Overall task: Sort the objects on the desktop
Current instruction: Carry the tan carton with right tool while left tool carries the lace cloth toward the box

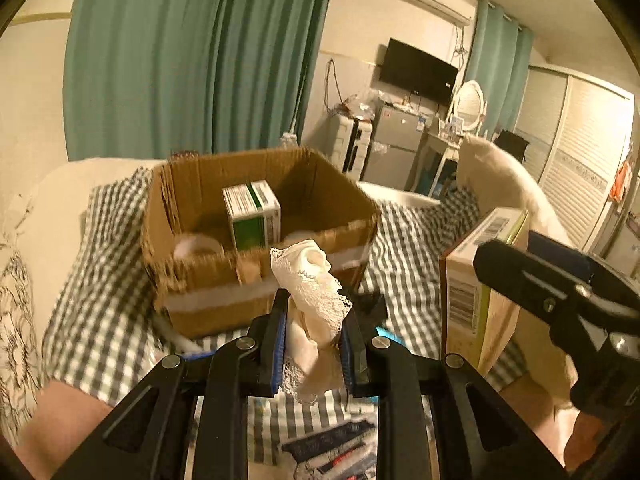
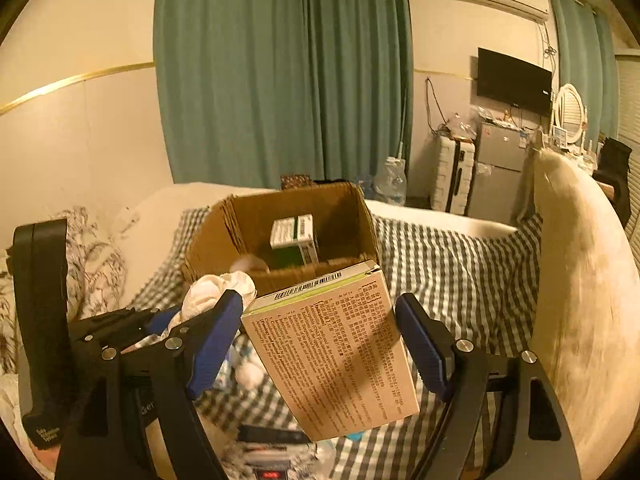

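My left gripper (image 1: 314, 312) is shut on a cream lace-edged cloth (image 1: 316, 292), which sticks up between the blue pads. The cloth hangs in the air just in front of an open cardboard box (image 1: 224, 280). Inside the box stand a green and white carton (image 1: 252, 216) and a roll of tape (image 1: 196, 246). My right gripper (image 2: 320, 308) is shut on a flat tan carton (image 2: 340, 352) printed with text and a barcode, held tilted above the bed. The same cardboard box (image 2: 280, 276) lies beyond it. In the left wrist view the tan carton (image 1: 476, 272) is at the right.
Everything rests on a bed with a grey checked blanket (image 2: 460, 280). A large white pillow (image 2: 580, 300) rises on the right and a floral pillow (image 1: 16, 320) lies on the left. Small dark items (image 1: 332, 452) lie on the blanket below the grippers. Green curtains hang behind.
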Available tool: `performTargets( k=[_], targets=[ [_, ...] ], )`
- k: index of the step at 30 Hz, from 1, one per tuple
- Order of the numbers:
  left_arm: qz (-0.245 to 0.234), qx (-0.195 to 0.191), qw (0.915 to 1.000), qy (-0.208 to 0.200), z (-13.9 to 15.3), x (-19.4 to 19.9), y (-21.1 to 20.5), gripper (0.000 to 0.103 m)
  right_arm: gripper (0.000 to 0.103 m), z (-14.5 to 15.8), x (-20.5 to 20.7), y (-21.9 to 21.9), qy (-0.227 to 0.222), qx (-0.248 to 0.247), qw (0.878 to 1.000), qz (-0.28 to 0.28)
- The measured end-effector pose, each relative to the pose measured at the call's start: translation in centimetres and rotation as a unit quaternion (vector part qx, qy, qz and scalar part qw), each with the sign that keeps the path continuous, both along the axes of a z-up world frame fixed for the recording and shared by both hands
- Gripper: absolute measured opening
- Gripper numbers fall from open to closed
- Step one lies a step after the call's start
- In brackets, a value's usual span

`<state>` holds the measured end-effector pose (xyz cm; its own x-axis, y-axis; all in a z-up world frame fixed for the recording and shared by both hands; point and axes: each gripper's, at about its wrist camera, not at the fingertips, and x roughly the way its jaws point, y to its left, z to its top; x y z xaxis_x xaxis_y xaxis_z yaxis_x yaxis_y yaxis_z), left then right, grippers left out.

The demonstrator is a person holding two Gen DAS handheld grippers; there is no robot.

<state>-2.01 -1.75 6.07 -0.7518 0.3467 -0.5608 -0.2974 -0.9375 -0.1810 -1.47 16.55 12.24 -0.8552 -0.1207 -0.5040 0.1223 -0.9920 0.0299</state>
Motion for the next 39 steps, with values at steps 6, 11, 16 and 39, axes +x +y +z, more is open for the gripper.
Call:
performTargets(
  k=[6, 11, 16, 39],
  targets=[
    [0.009, -0.01, 0.9996, 0.027, 3.0, -2.0, -1.1, 0.022, 0.079, 2.1, -1.7, -1.2, 0.019, 0.02, 1.0, 0.013],
    [0.018, -0.019, 0.999, 0.036, 4.2, -4.1, -2.2, 0.022, 0.079, 3.0, -3.9, -2.1, 0.027, 0.027, 0.999, 0.023],
    [0.028, -0.025, 0.9986, 0.037, 4.5, -6.4, -3.0, 0.022, 0.079, 3.7, -6.6, -2.8, 0.032, 0.029, 0.999, 0.03],
    [0.062, -0.031, 0.9965, -0.048, -1.1, -22.6, -4.2, 0.022, 0.079, -2.7, -24.9, -2.3, -0.041, -0.031, 0.998, 0.023]
  ],
)
